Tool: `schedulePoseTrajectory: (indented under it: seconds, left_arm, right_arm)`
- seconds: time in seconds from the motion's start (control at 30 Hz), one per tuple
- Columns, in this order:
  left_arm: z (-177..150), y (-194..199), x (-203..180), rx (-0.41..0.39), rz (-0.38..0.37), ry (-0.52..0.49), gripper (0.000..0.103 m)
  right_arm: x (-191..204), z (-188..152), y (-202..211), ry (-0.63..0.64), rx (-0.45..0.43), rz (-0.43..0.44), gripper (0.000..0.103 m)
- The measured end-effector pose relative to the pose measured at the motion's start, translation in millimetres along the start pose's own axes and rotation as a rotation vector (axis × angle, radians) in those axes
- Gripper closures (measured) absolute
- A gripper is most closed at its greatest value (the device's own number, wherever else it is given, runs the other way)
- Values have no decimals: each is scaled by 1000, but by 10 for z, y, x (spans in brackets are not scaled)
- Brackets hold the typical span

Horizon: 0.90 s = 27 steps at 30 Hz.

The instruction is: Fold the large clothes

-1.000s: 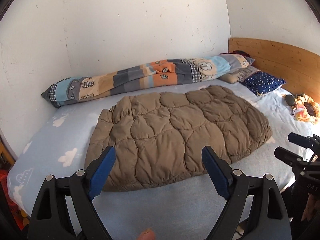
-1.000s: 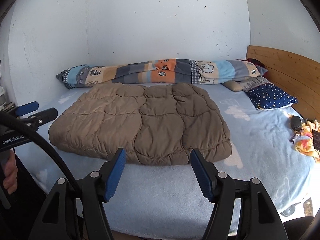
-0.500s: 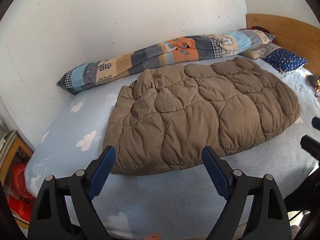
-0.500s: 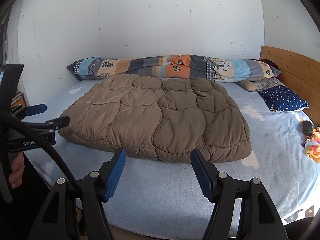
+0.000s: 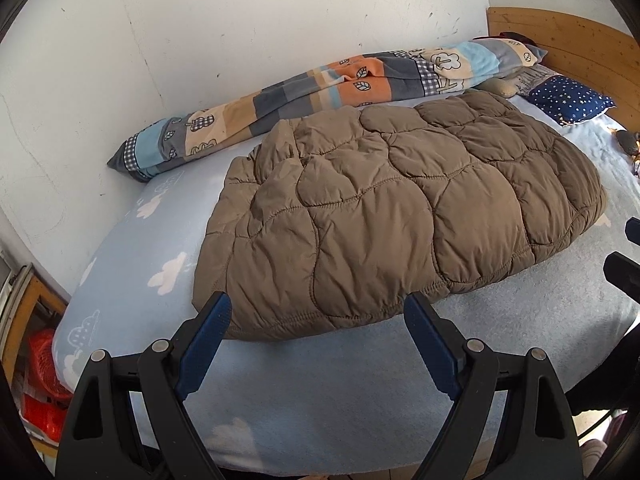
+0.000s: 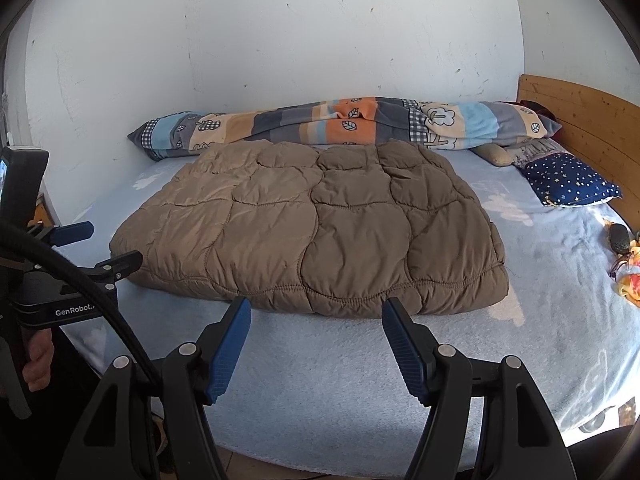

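White plaster wall (image 6: 280, 48) behind, pale blue cloud-print bed sheet (image 6: 360, 380) below, wooden headboard (image 6: 580, 120) at the right. Brown quilted puffer garment (image 6: 312, 232) lying folded flat mid-bed, just in front of a rolled patchwork blanket (image 6: 360, 124) along the wall, near a navy star-print pillow (image 6: 568, 180). Left gripper (image 5: 316, 320) hanging over the garment's near hem, blue pads spread wide, gripping nothing; compared with a second ago, lower and closer, garment now filling much more of that view. Right gripper (image 6: 316, 320) likewise spread apart and empty, just short of the near edge, barely shifted. Only from the left wrist: red plastic crate (image 5: 42, 368) beside the bed's foot. Only from the right wrist: a hand (image 6: 38, 364) on the left tool's handle, plus a yellow-orange cloth bundle (image 6: 630, 280) at the far right.
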<state>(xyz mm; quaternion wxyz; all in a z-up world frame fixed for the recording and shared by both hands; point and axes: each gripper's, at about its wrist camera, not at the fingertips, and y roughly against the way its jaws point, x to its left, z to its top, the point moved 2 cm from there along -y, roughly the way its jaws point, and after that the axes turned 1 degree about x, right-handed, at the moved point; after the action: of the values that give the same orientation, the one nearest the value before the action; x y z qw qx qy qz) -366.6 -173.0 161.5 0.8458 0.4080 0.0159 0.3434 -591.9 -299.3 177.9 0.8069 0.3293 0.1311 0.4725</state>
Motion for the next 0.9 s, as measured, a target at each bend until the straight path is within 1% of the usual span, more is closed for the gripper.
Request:
schedulePoseTrajectory:
  seconds: [0.43, 0.57, 0.8, 0.9]
  left_arm:
    - [-20, -34, -10, 9, 1, -7, 16]
    - [-23, -55, -19, 23, 13, -13, 16]
    - [-30, -66, -22, 22, 28, -22, 16]
    - [-31, -70, -22, 26, 23, -21, 16]
  right_arm:
    - [18, -2, -51, 4, 14, 11, 30]
    - [26, -5, -58, 4, 16, 11, 30]
    - [27, -9, -64, 2, 18, 14, 30]
    - [27, -14, -72, 1, 19, 13, 30]
